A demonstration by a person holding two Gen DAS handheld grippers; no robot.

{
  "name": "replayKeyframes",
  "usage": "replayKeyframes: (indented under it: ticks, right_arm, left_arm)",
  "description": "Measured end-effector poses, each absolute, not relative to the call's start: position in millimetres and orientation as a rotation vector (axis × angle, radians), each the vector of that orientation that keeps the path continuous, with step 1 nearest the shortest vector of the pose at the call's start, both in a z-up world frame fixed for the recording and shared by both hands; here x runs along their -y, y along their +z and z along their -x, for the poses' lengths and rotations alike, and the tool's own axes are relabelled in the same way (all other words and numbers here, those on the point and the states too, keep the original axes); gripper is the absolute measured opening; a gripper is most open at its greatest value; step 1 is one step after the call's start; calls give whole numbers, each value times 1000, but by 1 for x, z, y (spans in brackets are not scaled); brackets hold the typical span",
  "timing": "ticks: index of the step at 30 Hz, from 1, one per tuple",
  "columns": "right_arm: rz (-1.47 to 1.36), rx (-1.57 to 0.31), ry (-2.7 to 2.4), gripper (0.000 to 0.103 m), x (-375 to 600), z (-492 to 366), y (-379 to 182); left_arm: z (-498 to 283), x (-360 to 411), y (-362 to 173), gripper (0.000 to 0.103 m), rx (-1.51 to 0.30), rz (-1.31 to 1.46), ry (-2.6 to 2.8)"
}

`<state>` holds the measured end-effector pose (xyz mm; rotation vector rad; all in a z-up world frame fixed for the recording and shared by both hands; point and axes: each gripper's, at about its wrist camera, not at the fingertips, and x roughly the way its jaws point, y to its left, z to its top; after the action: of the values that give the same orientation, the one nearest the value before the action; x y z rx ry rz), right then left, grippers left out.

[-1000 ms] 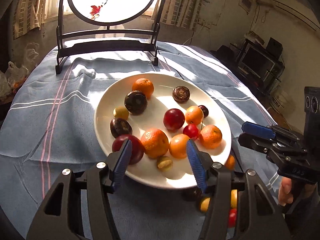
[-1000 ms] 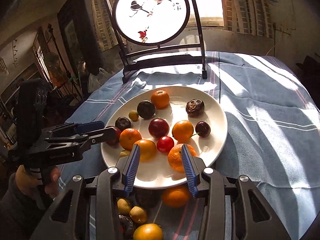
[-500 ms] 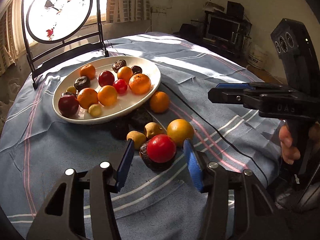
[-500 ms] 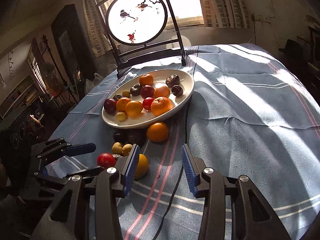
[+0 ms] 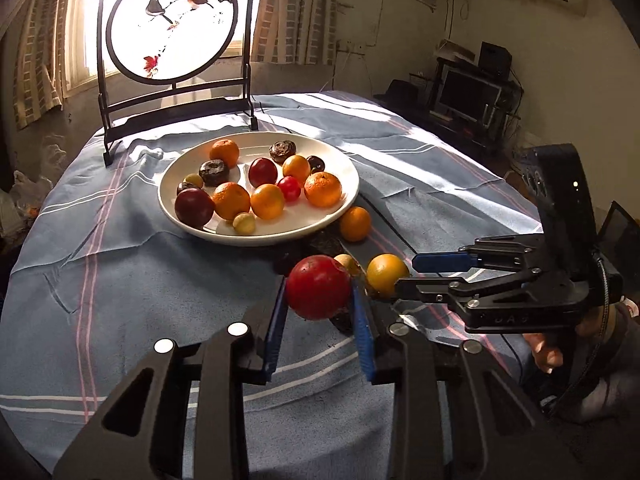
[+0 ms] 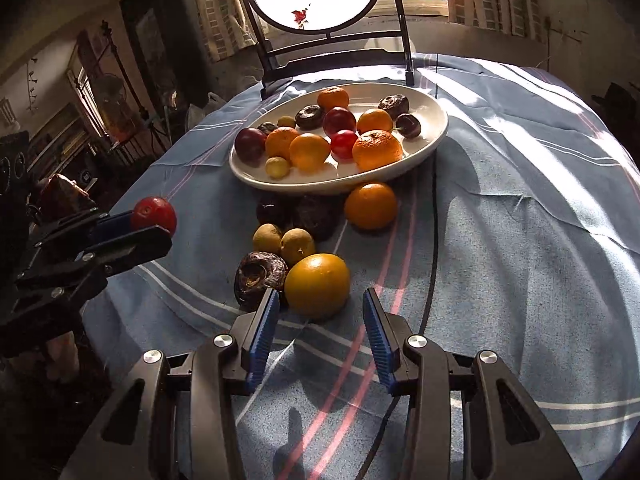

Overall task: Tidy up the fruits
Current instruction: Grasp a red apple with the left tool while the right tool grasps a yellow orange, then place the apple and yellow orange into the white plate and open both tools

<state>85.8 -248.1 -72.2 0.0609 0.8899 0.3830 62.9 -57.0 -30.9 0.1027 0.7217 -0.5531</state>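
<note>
Left wrist: L hand-held gripper (image 5: 318, 298) clenched on red fruit (image 5: 318, 292), R one (image 6: 318, 312) apart, unclenched.

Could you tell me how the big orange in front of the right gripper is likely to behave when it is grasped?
The orange is round, so it may roll on the cloth. Its skin looks smooth and could slip. A wrinkled dark fruit sits alongside, so it may get nudged.
</note>
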Motion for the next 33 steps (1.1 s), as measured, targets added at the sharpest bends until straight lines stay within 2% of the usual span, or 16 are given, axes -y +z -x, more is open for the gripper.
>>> replayKeyframes:
  ticks: [4, 9, 15, 20, 29, 33]
  right_arm:
    - [-93, -931, 375, 44, 246, -98, -79]
    - [-163, -940, 401, 38, 256, -97, -78]
    - [-186, -844, 402, 38, 273, -96, -44]
    - [-206, -814, 408, 38, 278, -137, -18]
    - [-179, -859, 416, 39, 242, -195, -31]
    - [-173, -822, 391, 41, 244, -193, -28]
  left_arm:
    - [-61, 45, -35, 30, -725, -94, -523]
    - [-65, 40, -39, 30, -731, -63, -529]
    - [-79, 41, -34, 30, -723, -44, -537]
    - [-121, 50, -29, 30, -742, -41, -534]
    - [-229, 62, -24, 31, -803, 18, -444]
    - [-246, 58, -28, 38, -830, 49, -401]
